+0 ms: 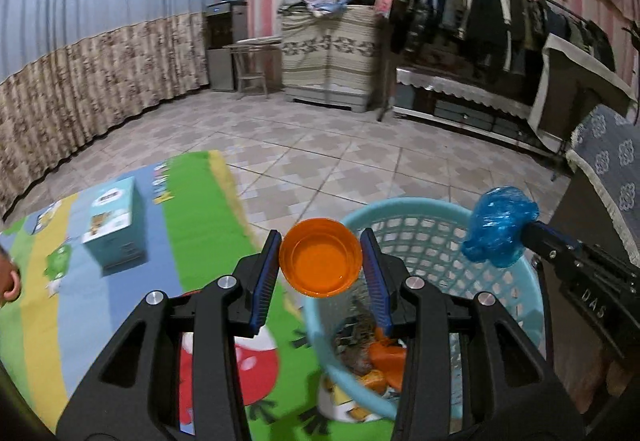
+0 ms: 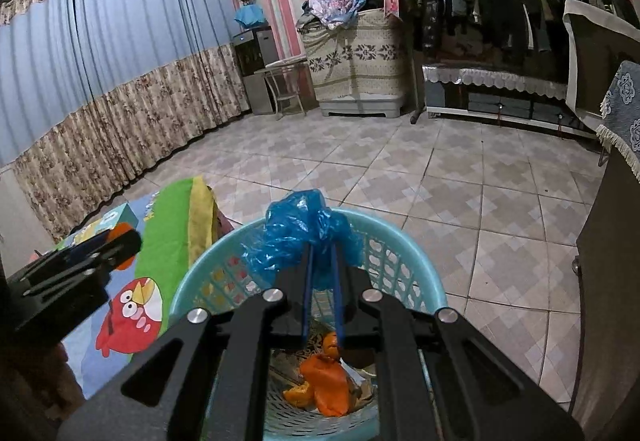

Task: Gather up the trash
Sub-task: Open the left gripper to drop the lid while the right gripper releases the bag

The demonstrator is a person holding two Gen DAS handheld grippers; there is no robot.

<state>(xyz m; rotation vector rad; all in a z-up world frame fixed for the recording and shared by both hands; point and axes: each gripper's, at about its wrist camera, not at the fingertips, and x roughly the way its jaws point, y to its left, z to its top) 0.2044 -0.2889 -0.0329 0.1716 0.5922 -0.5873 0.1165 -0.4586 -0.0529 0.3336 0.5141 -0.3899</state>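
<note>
both grippers loaded: orange cup (image 1: 320, 257), blue bag (image 2: 304, 233)

I see a tiled floor (image 2: 460, 177) carrying a colourful cartoon play mat (image 1: 192, 225) at the left, a pale blue box (image 1: 114, 227) standing on that mat, and a light blue mesh basket (image 2: 404, 241) set at the mat's right edge.

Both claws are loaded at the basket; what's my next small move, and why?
Probably open the right claw: its crumpled blue bag already hangs over the turquoise basket, above the orange trash inside. The left claw, gripping the orange cup, sits only at the rim.
</note>
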